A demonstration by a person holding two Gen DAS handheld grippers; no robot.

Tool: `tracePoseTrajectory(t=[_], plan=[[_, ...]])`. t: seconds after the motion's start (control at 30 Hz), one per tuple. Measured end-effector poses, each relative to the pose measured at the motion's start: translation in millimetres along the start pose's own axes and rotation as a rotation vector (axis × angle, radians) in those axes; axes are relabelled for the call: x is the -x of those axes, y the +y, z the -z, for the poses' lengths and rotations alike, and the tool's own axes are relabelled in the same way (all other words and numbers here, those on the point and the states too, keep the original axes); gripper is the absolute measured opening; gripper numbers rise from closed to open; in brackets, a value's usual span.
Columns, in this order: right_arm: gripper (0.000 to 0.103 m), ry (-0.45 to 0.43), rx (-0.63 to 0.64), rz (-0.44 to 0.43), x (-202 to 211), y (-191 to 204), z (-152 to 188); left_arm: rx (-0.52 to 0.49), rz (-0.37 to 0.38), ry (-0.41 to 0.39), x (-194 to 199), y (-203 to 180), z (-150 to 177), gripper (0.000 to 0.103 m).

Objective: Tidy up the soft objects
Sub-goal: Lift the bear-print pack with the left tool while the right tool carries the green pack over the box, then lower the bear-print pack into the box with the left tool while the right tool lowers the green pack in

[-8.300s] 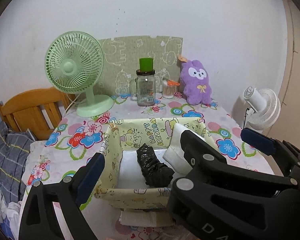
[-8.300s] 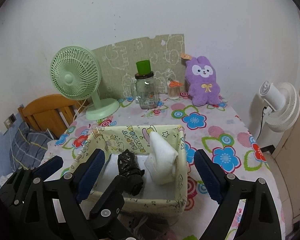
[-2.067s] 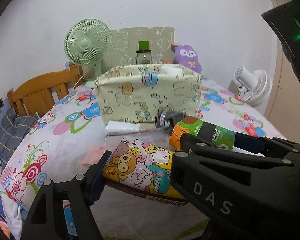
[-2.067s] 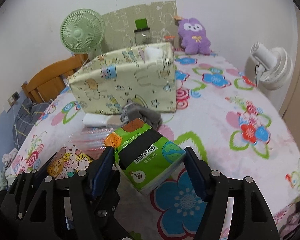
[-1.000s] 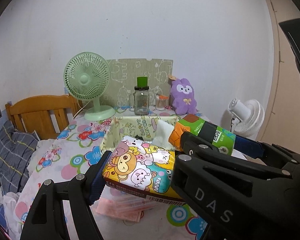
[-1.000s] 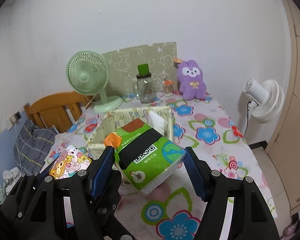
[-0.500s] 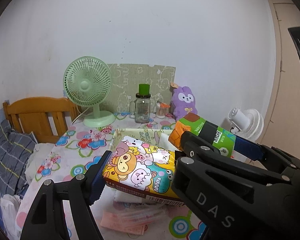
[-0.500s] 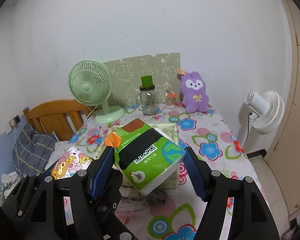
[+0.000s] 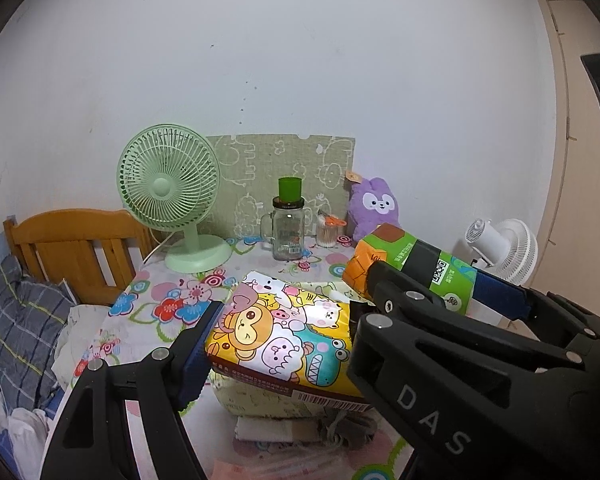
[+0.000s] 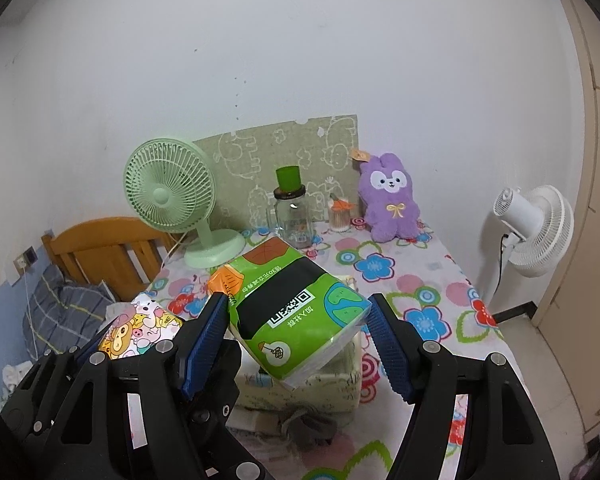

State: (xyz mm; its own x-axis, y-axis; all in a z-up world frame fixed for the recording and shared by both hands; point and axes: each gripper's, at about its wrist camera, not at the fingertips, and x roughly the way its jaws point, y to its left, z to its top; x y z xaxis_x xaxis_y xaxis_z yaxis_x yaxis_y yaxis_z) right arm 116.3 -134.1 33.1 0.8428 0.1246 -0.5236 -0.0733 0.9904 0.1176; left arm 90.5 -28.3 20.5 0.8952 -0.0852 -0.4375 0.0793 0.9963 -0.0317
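Observation:
My left gripper [image 9: 286,332] is shut on a cartoon-animal tissue pack [image 9: 284,336], held in the air over the pale yellow fabric bin [image 9: 260,400]. The right gripper [image 10: 298,320] is shut on a green tissue pack [image 10: 296,316] with a black band and QR code, also above the bin [image 10: 332,384]. Each pack shows in the other view: the green pack [image 9: 416,264] to the right, the cartoon pack [image 10: 140,328] to the left. The bin's inside is mostly hidden behind the packs. A folded white cloth [image 9: 272,428] and a grey item [image 10: 308,424] lie in front of the bin.
On the flowered tablecloth [image 10: 420,280] at the back stand a green fan [image 10: 172,204], a glass jar with a green lid [image 10: 292,216], a small cup [image 10: 340,216] and a purple plush rabbit [image 10: 392,204]. A white fan [image 10: 536,224] is at right, a wooden bed frame [image 9: 72,252] at left.
Both grippers have risen and moved forward with their packs, which now hang over the bin. More of the wall shows and the table sits lower in both views.

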Motion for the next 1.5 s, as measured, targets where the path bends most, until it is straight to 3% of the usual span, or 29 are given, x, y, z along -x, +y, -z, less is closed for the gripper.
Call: tracePoseTrajectory(t=[0.57,1.13,1.5], plan=[[0.073,0.043,-0.001,-0.023,-59.6,5.2,-15.0,0.004,-0.035,0.047,-55.2,19.8,-13.3,0.08],[0.073,0.136,0.002,-0.058,-118.7,7.7,-7.1,0.0,-0.057,0.164,-113.3,38.4,-2.1,0.081],[0.072,0.189,0.022,-0.078,-147.8,10.7,3.5,-0.044,-0.005,0.21,-130.8,39.8,11.9,0.097]])
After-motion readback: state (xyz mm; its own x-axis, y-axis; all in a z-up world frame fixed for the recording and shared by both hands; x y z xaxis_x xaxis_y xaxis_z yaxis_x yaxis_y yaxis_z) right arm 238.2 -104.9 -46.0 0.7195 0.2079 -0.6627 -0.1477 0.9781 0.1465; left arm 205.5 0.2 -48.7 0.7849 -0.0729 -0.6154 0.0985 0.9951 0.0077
